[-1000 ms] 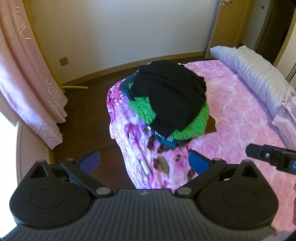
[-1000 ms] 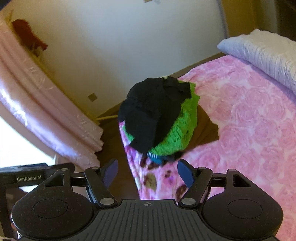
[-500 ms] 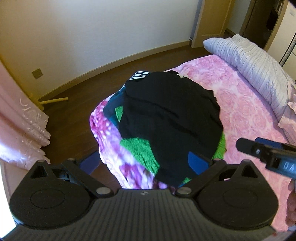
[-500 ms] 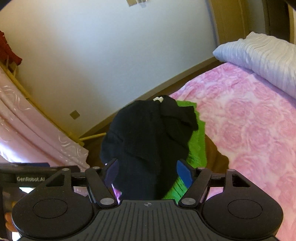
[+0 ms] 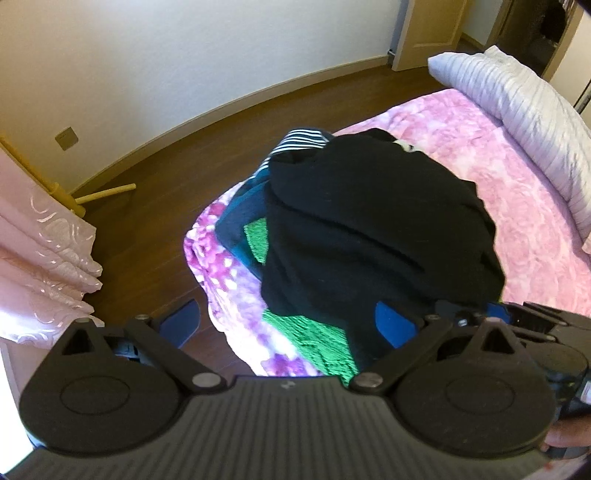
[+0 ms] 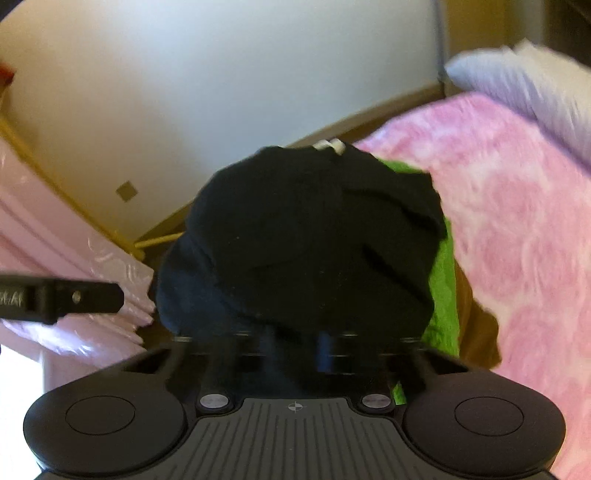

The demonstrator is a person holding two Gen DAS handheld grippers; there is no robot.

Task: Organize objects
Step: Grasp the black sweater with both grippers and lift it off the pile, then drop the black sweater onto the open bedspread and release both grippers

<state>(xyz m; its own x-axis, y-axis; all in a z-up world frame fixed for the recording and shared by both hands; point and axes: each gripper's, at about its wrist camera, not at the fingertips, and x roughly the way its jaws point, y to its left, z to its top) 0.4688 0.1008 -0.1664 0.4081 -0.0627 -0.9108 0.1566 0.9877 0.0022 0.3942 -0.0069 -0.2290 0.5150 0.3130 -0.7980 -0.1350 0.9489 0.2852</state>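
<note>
A black garment [image 5: 373, 236] lies on top of a pile of clothes at the corner of a pink floral bed [image 5: 517, 206]. Under it are a green knit piece [image 5: 317, 347] and a dark blue and striped piece [image 5: 303, 136]. My left gripper [image 5: 288, 321] is open, with the pile's near edge between its blue fingers. My right gripper [image 6: 325, 350] has its fingers drawn together on the near edge of the black garment [image 6: 306, 236]; this view is blurred. The green piece [image 6: 441, 280] shows on the right there.
A lilac pillow [image 5: 517, 110] lies at the far right of the bed. Pink curtains [image 5: 40, 251] hang at the left. Dark wood floor [image 5: 155, 192] runs between the bed and the cream wall. A wooden stick [image 5: 103, 194] lies by the skirting. A door [image 5: 432, 29] is at the back.
Both grippers have moved in close to the pile. The right gripper's fingers were wide apart and are now closed on the black garment. The left gripper stays open.
</note>
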